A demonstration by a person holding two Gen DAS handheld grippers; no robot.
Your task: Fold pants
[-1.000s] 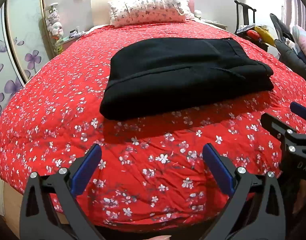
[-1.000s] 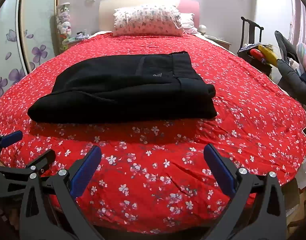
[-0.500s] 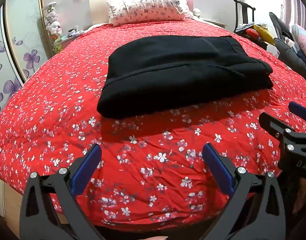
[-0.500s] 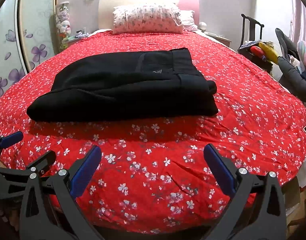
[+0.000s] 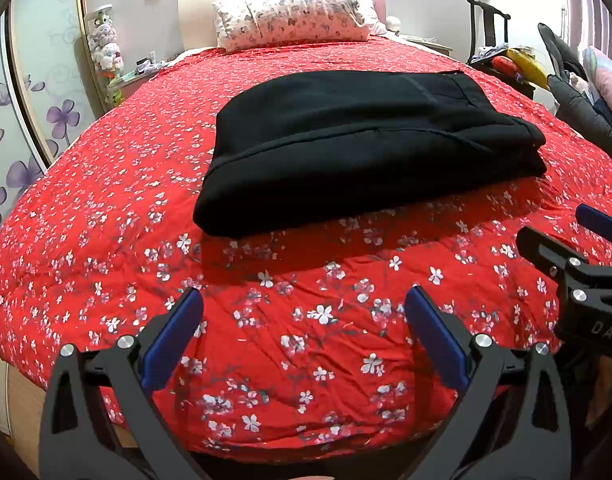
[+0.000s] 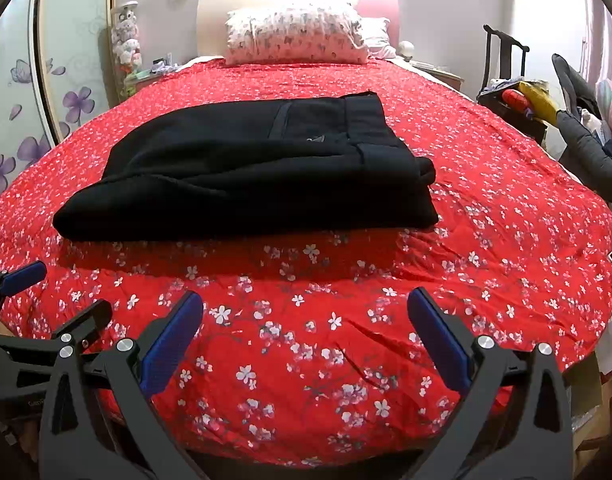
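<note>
Black pants point(image 5: 366, 148) lie folded in a flat stack on the middle of the red flowered bed point(image 5: 106, 208); they also show in the right wrist view point(image 6: 250, 176), with the waistband at the right end. My left gripper point(image 5: 304, 300) is open and empty above the bed's near edge, short of the pants. My right gripper point(image 6: 306, 302) is open and empty too, side by side with the left. The right gripper shows at the right edge of the left wrist view point(image 5: 578, 252), and the left gripper at the left edge of the right wrist view point(image 6: 34, 304).
A flowered pillow point(image 5: 290, 16) lies at the headboard. A dark chair with clothes and a yellow item point(image 5: 522, 64) stands right of the bed. A wardrobe with purple flowers point(image 5: 30, 120) and a shelf with plush toys point(image 5: 104, 48) stand to the left.
Both grippers have drifted a little; the pants sit slightly lower and nearer in both views. Nothing was gripped or let go.
</note>
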